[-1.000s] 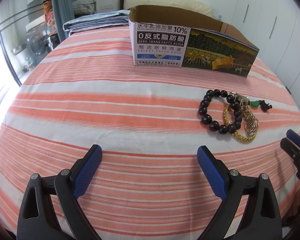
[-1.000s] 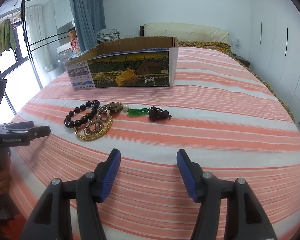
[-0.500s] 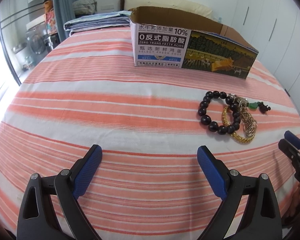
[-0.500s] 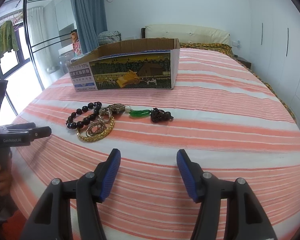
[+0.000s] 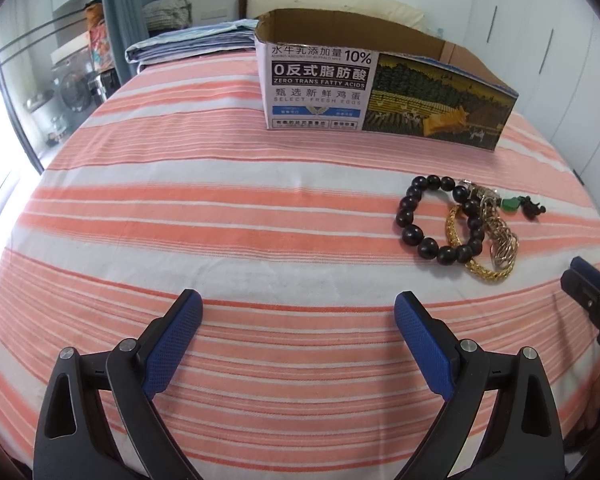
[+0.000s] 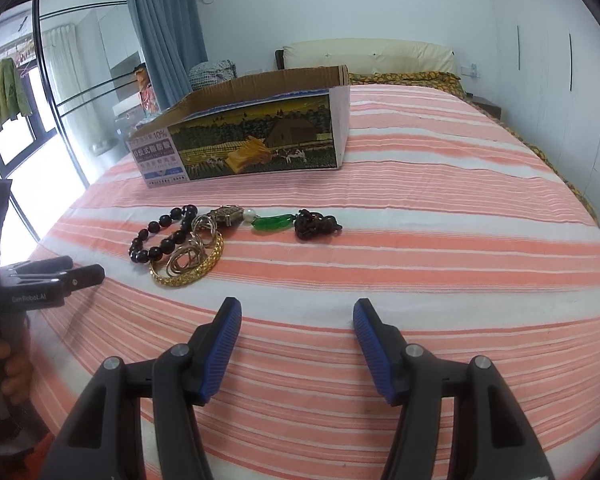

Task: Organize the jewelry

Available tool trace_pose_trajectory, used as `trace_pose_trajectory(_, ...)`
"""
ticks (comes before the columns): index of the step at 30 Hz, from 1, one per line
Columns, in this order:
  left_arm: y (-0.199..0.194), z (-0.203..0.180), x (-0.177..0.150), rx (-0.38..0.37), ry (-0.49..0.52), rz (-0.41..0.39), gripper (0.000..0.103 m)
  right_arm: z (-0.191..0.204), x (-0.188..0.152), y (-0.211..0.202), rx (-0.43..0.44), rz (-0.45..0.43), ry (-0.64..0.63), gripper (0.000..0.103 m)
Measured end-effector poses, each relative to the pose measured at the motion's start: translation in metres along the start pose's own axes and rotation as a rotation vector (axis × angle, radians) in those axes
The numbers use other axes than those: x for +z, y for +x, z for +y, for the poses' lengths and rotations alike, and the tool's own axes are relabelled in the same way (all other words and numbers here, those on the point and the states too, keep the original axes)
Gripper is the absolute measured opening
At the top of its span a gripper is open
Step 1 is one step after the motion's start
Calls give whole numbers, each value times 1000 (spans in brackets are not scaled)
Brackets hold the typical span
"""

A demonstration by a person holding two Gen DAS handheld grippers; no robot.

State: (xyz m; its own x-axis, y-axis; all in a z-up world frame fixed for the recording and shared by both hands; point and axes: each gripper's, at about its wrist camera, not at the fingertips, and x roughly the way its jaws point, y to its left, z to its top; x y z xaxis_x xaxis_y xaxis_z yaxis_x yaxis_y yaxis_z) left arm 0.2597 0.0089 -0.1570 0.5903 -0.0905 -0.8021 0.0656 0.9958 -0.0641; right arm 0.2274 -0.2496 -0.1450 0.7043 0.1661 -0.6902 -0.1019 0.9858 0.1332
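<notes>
The right tool (image 6: 297, 344) hangs over the striped bedspread (image 6: 440, 280) with its blue pads parted about halfway and nothing between them, a gap that would suit a thin bracelet better than a wide one. The left tool (image 5: 298, 342) also stands empty, its pads spread wide apart, tilted down at bare sheet. Both are poised short of the jewelry, probably so each camera can take in the whole pile before a piece is chosen.

The pile lies on the bed just ahead of the right tool and off to the right of the left one. A black bead bracelet (image 6: 160, 240) overlaps a gold chain bracelet (image 6: 204, 268), and a bunch of thin metal rings (image 6: 186, 258) rests on top of the gold one (so lifting any one may drag the others). A strand with a green pendant (image 6: 274, 222) and a dark knotted cluster (image 6: 316, 226) trails away to the side, touching the heap only at a small metal charm (image 6: 226, 214).

Beyond them sits an open cardboard box (image 6: 256, 140), top cut away, near enough to be the likely place for the sorted pieces.
</notes>
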Motion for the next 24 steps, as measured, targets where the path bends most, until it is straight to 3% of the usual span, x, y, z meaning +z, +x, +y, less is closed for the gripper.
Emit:
trace_pose_trajectory(14, -2, 1, -1, -30, -4, -5, 99, -13, -2, -8, 23, -50, 72, 60)
trace_pose_trajectory(19, -3, 2, 5, -83, -5, -1, 99, -10, 7, -4, 110, 88, 71, 60)
trace_pose_trajectory(24, 4, -17, 36, -146, 40, 5, 99, -4, 34, 11, 34, 112, -87, 60)
